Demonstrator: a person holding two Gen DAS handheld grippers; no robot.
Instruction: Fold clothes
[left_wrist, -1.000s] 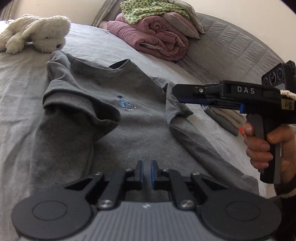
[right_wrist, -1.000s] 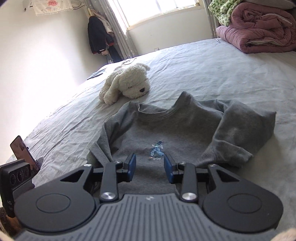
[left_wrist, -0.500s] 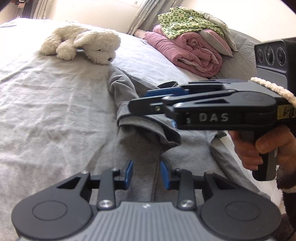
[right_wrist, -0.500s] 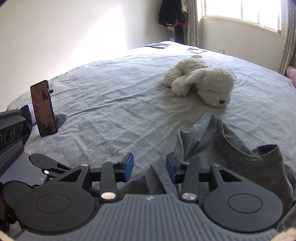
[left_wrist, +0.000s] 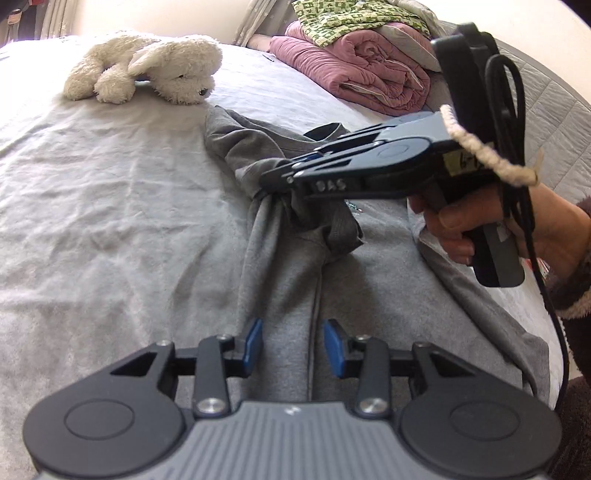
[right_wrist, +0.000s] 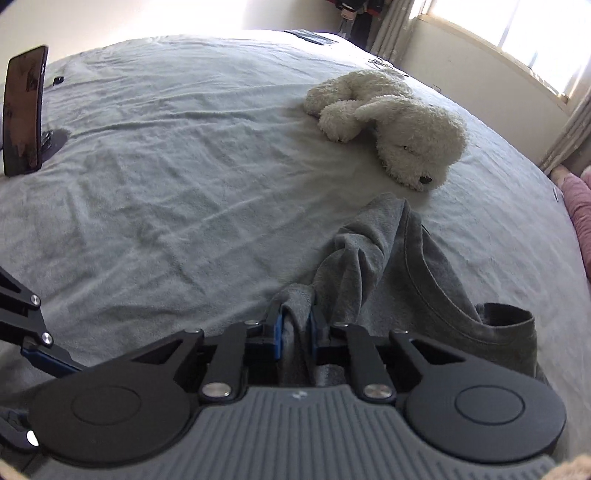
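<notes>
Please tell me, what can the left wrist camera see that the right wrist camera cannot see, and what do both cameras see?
Only the left wrist view shows the folded pink quilt with the green patterned cloth on it, the person's hand, and the whole right gripper from the side.

Only the right wrist view shows the phone on a stand, the window, and the fold of cloth between the closing pads.

Both show the grey T-shirt, the white plush dog and the grey bed sheet. The left gripper, jaws opening, holds nothing.
</notes>
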